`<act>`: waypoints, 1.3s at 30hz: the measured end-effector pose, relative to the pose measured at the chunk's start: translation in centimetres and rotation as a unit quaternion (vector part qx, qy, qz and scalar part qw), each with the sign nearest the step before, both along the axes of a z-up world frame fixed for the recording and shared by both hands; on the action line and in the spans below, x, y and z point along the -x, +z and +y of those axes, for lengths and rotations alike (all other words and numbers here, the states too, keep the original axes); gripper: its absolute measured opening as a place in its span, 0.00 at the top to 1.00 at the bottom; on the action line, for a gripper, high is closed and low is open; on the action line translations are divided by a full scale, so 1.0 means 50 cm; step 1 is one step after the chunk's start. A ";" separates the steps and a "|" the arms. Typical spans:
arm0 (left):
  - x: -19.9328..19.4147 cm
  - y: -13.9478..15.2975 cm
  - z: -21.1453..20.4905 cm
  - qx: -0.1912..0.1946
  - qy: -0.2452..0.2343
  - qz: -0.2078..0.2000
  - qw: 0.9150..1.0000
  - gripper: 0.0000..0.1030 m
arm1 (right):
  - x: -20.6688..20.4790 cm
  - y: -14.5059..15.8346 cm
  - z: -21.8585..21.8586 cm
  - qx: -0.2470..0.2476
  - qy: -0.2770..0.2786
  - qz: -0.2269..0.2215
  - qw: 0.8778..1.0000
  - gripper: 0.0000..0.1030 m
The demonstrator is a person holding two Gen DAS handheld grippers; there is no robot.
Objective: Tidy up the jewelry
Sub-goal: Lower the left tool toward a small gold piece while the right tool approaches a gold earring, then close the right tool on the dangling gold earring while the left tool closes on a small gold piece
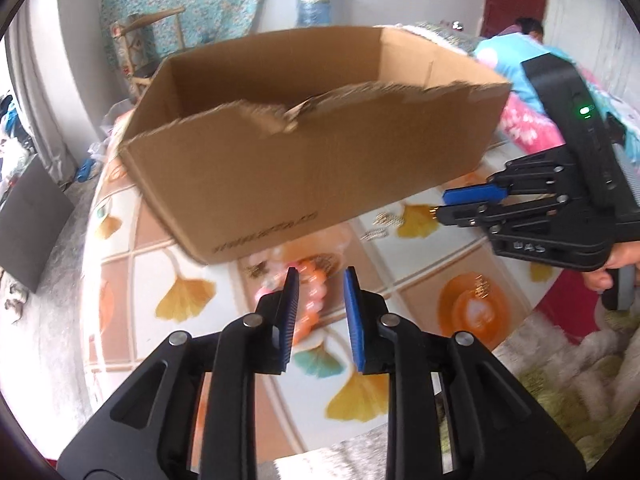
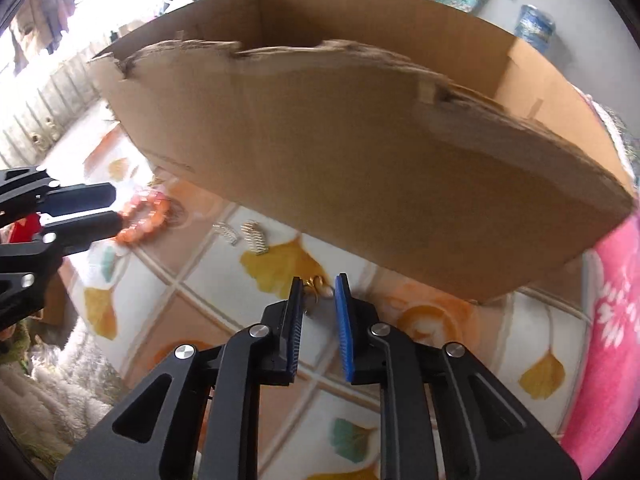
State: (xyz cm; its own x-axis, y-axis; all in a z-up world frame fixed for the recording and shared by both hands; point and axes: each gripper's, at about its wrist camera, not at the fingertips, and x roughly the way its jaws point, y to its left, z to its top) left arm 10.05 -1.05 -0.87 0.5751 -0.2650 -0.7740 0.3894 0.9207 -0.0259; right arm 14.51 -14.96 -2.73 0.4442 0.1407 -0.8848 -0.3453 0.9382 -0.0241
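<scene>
The open brown cardboard box (image 1: 280, 168) w/ a torn front edge sits on the round table (image 1: 132, 280) covered in a ginkgo-leaf print cloth. The left gripper (image 1: 320, 276) hangs over the orange-pink bead bracelet (image 1: 316, 300), just in front of the box; jaws slightly apart, pads not pressing the beads. The right gripper (image 2: 318, 280) has its jaws narrowly apart around small gold jewelry (image 2: 316, 285), contact unclear, w/ two silver clip-like pieces (image 2: 252, 236) nearby on the cloth.
</scene>
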 end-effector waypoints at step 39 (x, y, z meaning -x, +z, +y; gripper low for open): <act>-0.055 -0.037 -0.099 -0.020 -0.045 0.013 0.999 0.79 | 0.014 0.013 0.021 -0.075 0.046 0.003 0.996 0.93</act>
State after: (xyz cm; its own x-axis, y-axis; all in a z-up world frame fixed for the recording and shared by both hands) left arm 12.81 -6.01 -2.72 0.5305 -0.2842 -0.7986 0.4709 0.8822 -0.0012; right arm 13.83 -13.92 -2.08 0.4173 0.3111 -0.8538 -0.4301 0.8953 0.1161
